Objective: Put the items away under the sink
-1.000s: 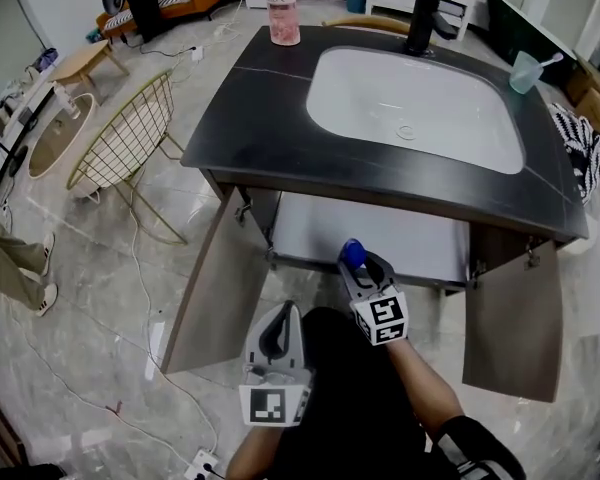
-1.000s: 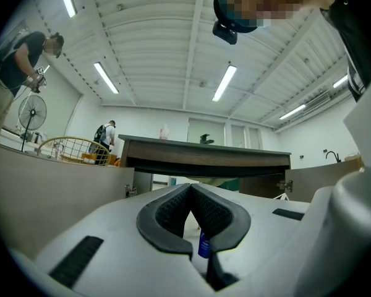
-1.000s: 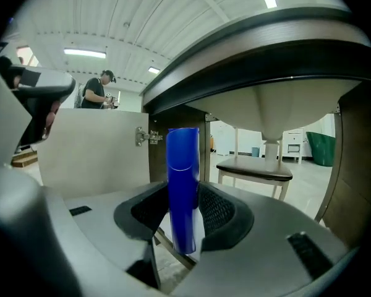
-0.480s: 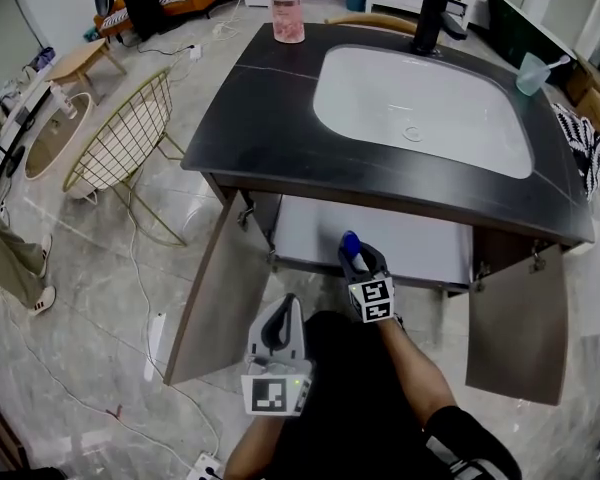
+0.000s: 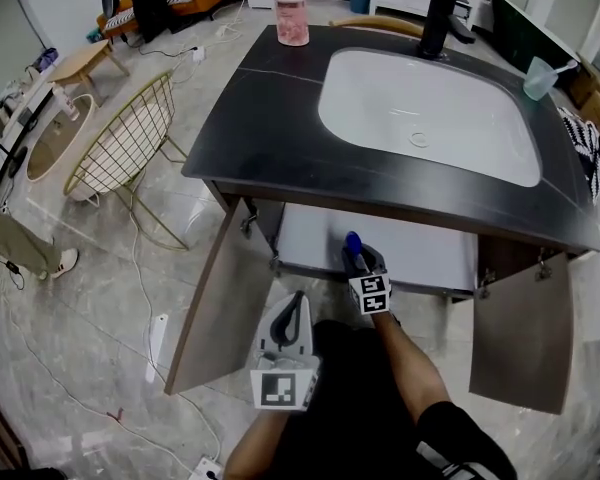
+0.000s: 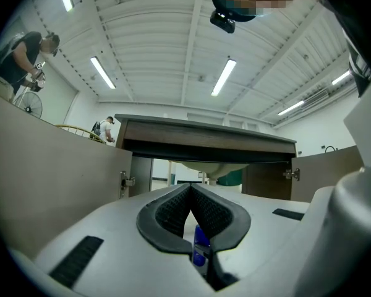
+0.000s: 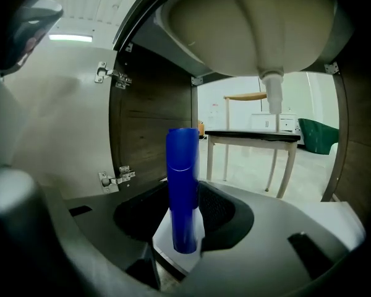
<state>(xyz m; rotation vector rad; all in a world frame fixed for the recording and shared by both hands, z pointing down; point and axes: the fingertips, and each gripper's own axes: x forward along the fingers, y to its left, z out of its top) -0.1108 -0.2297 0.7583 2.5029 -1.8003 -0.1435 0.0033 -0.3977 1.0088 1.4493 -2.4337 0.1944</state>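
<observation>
Down at the cabinet mouth, my right gripper (image 5: 357, 256) is pinching the blue bottle (image 5: 352, 242) upright by its lower half, so it's going in standing instead of tipping. It's hanging right at the front lip of the cabinet floor (image 5: 430, 253). My left gripper (image 5: 292, 310) is idling low beside it, jaws pressed together on nothing. Left door (image 5: 220, 298) and right door (image 5: 520, 328) are hanging wide, so sideways room's looking fine. I'm mostly eyeing the basin (image 7: 253, 23) and drain pipe (image 7: 273, 94) overhead.
</observation>
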